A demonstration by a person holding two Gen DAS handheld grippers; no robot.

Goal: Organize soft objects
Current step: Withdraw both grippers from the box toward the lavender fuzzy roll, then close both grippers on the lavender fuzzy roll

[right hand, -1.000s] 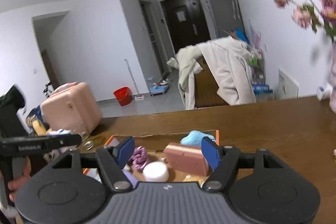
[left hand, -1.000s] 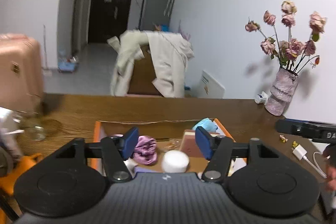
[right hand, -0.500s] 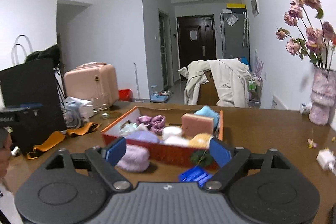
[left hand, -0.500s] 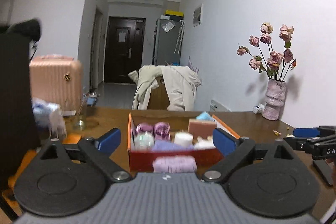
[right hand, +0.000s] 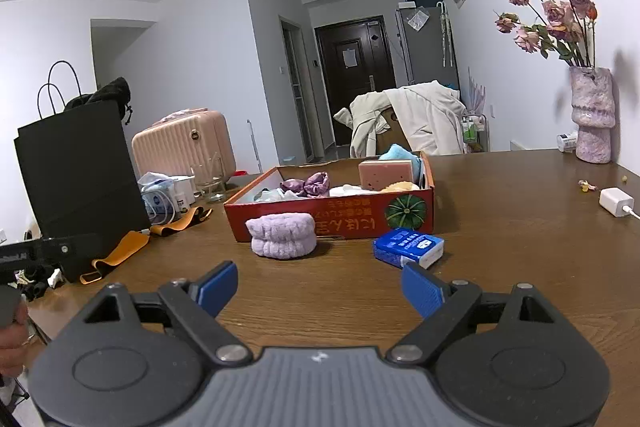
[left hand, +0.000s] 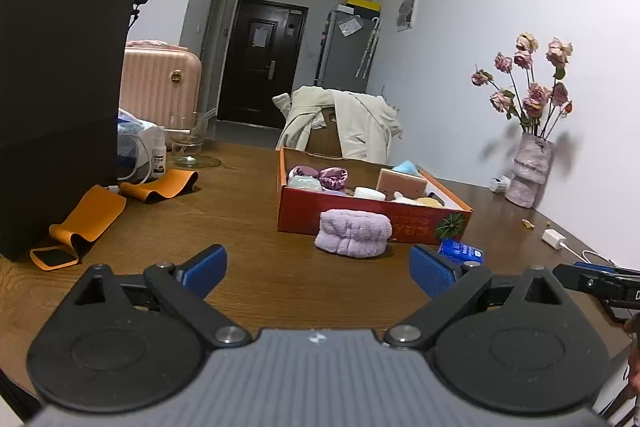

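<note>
A red cardboard box (left hand: 352, 217) (right hand: 360, 217) on the wooden table holds several soft items: purple scrunchies (left hand: 320, 175), a pink sponge (right hand: 385, 174), a blue cloth (right hand: 396, 151) and a white round pad (left hand: 369, 193). A fluffy lilac headband (left hand: 353, 233) (right hand: 282, 235) lies on the table against the box front. A blue tissue pack (right hand: 408, 247) (left hand: 460, 251) lies to its right. My left gripper (left hand: 318, 269) is open and empty, well short of the headband. My right gripper (right hand: 318, 285) is open and empty, also short of both.
A black paper bag (left hand: 56, 107) stands at the left with orange straps (left hand: 92, 215) before it. A glass (left hand: 188, 143) and small bottle (left hand: 159, 157) sit behind. A vase of dried roses (right hand: 591, 115) and a white charger (right hand: 616, 202) are at the right.
Both grippers have pulled back from over the box toward the near table edge and opened wider. The headband and tissue pack now show in front of the box.
</note>
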